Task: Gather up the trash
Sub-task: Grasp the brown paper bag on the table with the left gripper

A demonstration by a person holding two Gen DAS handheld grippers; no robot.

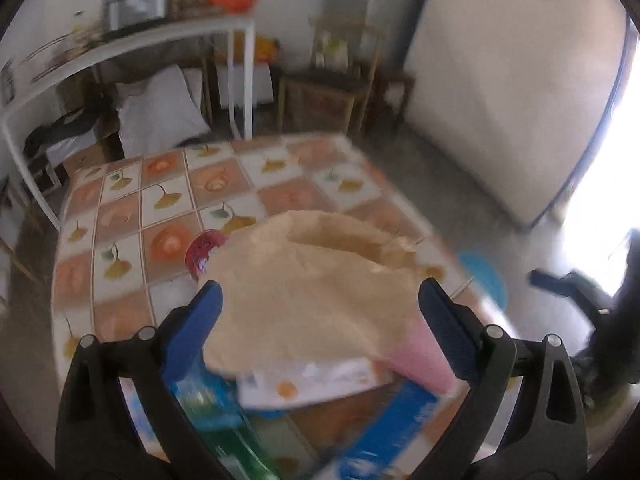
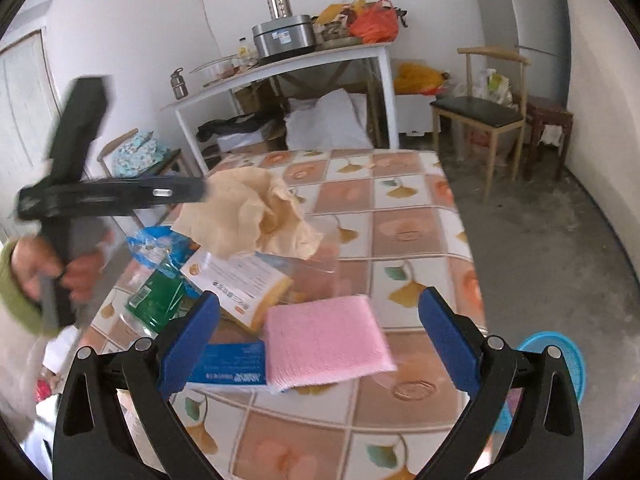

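Crumpled tan paper (image 2: 256, 216), a loose wad of trash, hangs above the left part of the tiled-pattern tablecloth table (image 2: 408, 236), its left end meeting the tip of the left gripper (image 2: 206, 190), which reaches in level from the left edge of the right wrist view. In the left wrist view the same wad fills the gap ahead of that gripper's blue pads (image 1: 444, 320), which stand wide apart there, so whether they actually pinch the paper cannot be told. A hand (image 2: 72, 270) in a green sleeve grips the black handle below and left, with the tool held sideways over the table's left edge. Under the wad lie a blue crinkled plastic wrapper (image 2: 156, 242), a green plastic packet (image 2: 156, 300) and a white and orange printed card packet (image 2: 244, 280), overlapping near the left edge. Just right of these, a flat blue box (image 2: 232, 362) and a pink square sponge cloth (image 2: 324, 344) lie side by side toward the near edge. The right gripper (image 2: 320, 344) hovers over the pink cloth with its jaws spread wide, holding nothing and touching nothing. Beyond the table's right edge, a blue plastic basket (image 2: 560, 360) sits on the grey floor.
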